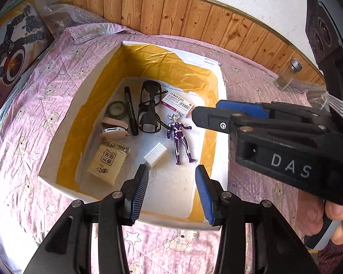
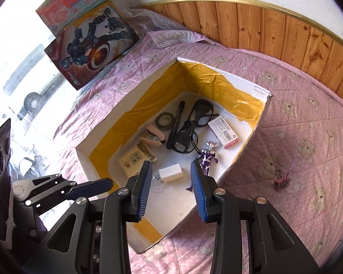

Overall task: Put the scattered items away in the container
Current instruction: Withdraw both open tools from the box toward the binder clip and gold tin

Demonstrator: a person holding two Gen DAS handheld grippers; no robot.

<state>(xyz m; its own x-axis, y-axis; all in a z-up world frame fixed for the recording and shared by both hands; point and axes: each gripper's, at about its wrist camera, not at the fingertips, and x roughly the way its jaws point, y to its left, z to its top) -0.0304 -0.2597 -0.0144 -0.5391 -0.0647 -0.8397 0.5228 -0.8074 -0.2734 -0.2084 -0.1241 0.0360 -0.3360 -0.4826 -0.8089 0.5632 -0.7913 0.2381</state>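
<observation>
A pink quilt [image 2: 297, 105] with little bears on it covers the bed, and toy boxes [image 2: 91, 43] lean at its far left by the window. In the middle of the quilt sits a white box [image 1: 64, 125] with yellow tape on its inside walls.

Going left to right inside the box: a tan tissue pack [image 1: 108, 159], a pink stapler [image 1: 114, 129], a roll of dark tape [image 1: 117, 109], a black marker [image 1: 130, 110], black glasses [image 1: 149, 107], a white ribbed block [image 1: 155, 154], a purple toy figure [image 1: 179, 137] and a pink box of staples [image 1: 177, 102]. They all lie on the floor of the box. The marker lies just beside the glasses.

The left tool [image 1: 171, 182] hangs over the near edge of the box. Its two blue pads are spread wide apart and hold nothing. The right tool [image 2: 172, 183] hangs over the box too, wide open and empty, with the white block showing between its pads. A person's hand [image 1: 327, 219] grips its handle.

Out on the quilt to the right, well apart from the box, lies a small dark pink thing [image 2: 281, 179]. A little glass jar [image 1: 288, 75] with a silver lid stands near the wooden wall [image 1: 194, 16].
</observation>
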